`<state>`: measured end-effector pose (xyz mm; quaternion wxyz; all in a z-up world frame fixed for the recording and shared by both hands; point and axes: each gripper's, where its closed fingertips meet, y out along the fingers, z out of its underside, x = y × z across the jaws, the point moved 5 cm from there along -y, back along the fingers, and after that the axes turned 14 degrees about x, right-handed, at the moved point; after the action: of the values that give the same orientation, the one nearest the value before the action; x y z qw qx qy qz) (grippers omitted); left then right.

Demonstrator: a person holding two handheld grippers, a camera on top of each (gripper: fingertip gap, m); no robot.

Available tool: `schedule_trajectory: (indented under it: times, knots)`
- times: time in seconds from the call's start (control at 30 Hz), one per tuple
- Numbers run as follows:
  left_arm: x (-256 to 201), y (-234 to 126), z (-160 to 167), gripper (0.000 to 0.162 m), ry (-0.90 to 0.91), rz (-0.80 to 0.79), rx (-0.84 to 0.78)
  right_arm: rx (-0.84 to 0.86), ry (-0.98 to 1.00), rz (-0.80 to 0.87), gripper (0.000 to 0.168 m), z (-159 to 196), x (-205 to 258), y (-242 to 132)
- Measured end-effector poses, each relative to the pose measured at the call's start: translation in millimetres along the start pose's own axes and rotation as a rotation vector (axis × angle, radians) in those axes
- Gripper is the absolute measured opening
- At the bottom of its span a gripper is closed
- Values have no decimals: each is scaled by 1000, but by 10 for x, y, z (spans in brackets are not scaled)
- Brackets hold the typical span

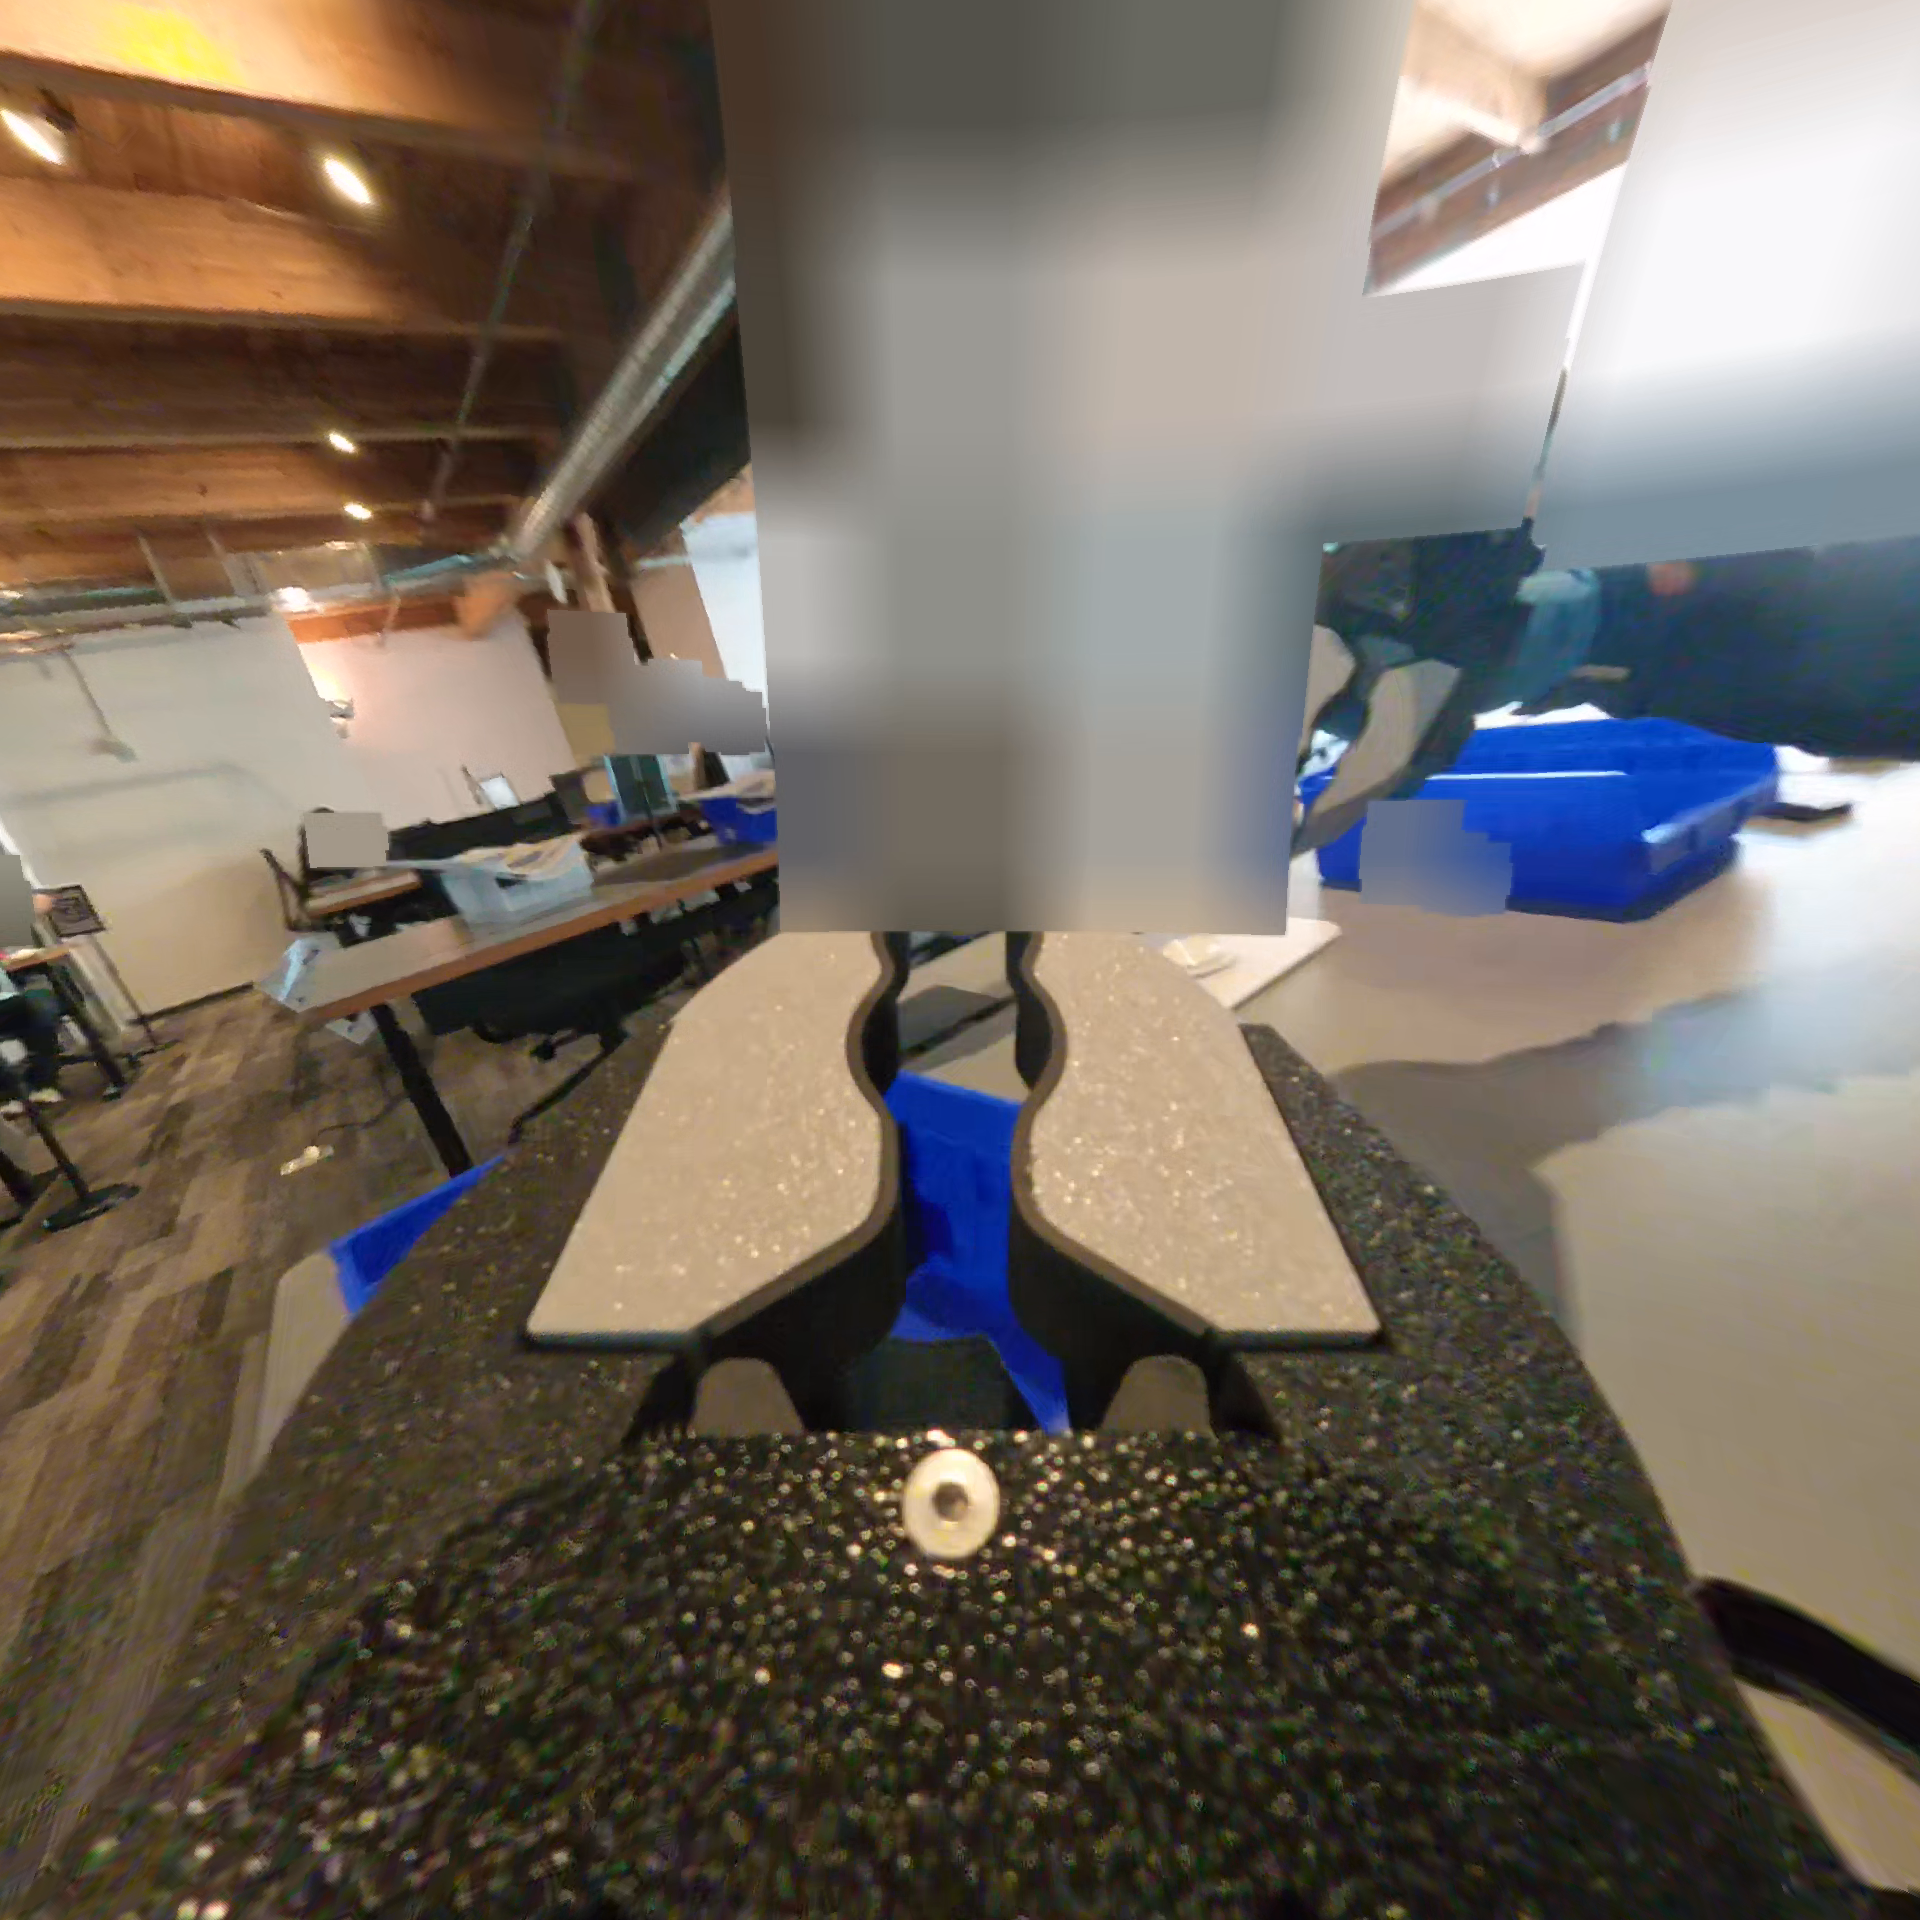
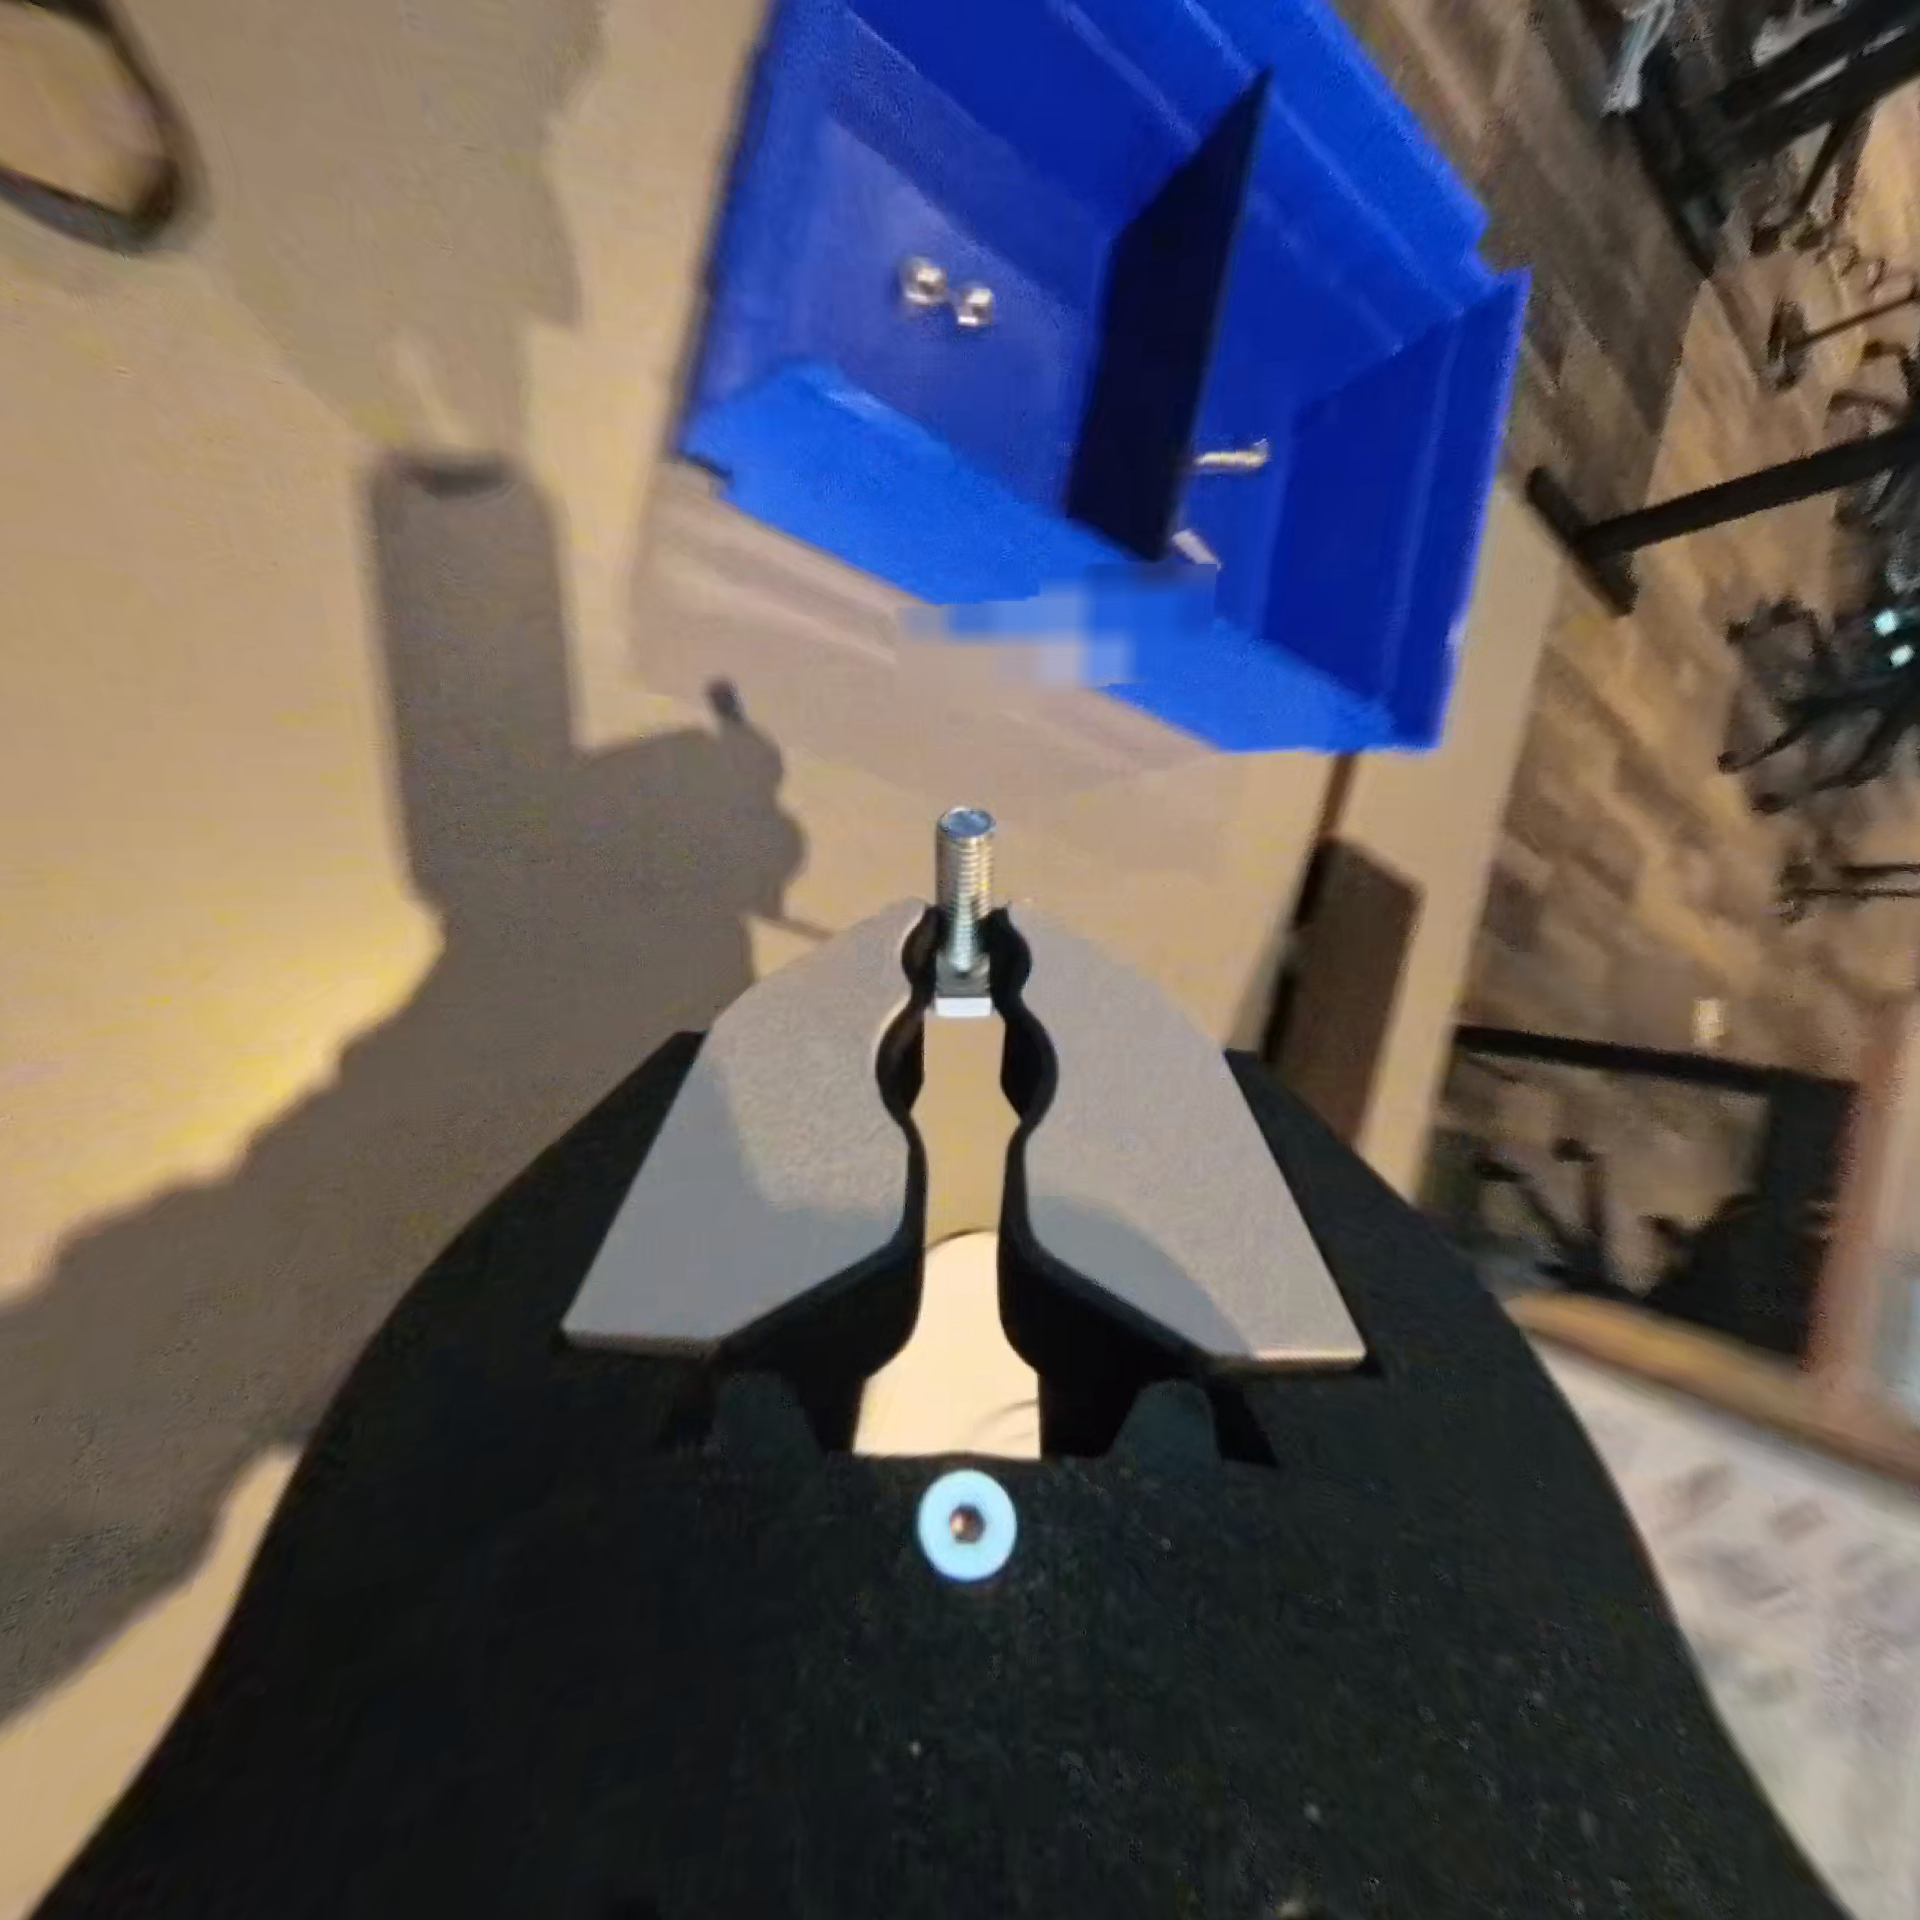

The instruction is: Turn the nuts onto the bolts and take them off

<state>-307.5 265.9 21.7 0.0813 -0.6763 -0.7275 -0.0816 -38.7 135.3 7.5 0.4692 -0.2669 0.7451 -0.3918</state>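
Note:
My right gripper (image 2: 961,935) is shut on the head of a silver bolt (image 2: 964,873). The threaded shank sticks out forward past the fingertips, and no nut shows on it. Beyond it stands a blue bin (image 2: 1382,520) with a dark divider (image 2: 1174,343). Two nuts (image 2: 945,291) lie in its left compartment and a bolt (image 2: 1231,457) in its right one. My left gripper (image 1: 956,956) is raised and its fingers (image 1: 748,1122) stand a narrow gap apart. A blurred patch hides their tips and anything between them. The right gripper (image 1: 1382,748) shows far off at the right in the left wrist view.
The blue bin (image 1: 1621,821) sits on a pale tabletop (image 1: 1558,1039). Another blue piece (image 1: 956,1195) shows below my left fingers. Long desks (image 1: 499,935), chairs and seated people fill the room at the left. The table's edge and dark floor clutter (image 2: 1621,1184) lie right of the bin. Spacing between my two grippers at the tips: around 25 centimetres.

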Motion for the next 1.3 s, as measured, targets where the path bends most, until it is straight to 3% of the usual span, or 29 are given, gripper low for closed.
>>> schedule_trajectory:
  times: [0.2,0.33,0.43,0.57,0.67,0.77,1.03,1.17,1.3]
  knots:
    - [-1131,156,-987,17,63,148,130,-244,370,-13,9,793,1243,-454]
    - [-2016,459,-1560,17,65,280,174,-441,573,-30,9,1057,1730,-660]
    - [-2618,732,-1756,17,52,417,164,-522,678,-16,9,1188,1967,-779]
    - [-3255,1256,-1545,16,-71,618,101,-624,757,17,9,1293,2187,-911]
    - [-3536,1669,-1106,17,-225,755,80,-674,815,51,9,1385,2287,-930]
    - [-3616,2002,-613,17,-302,754,186,-680,871,68,9,1484,2347,-840]
    - [-3461,2042,-211,17,-405,755,201,-608,926,77,9,1600,2350,-650]
    - [-3373,1984,-176,17,-435,730,215,-570,915,79,9,1577,2355,-612]
    - [-3273,1680,-314,17,-433,659,281,-530,897,80,9,1547,2364,-573]
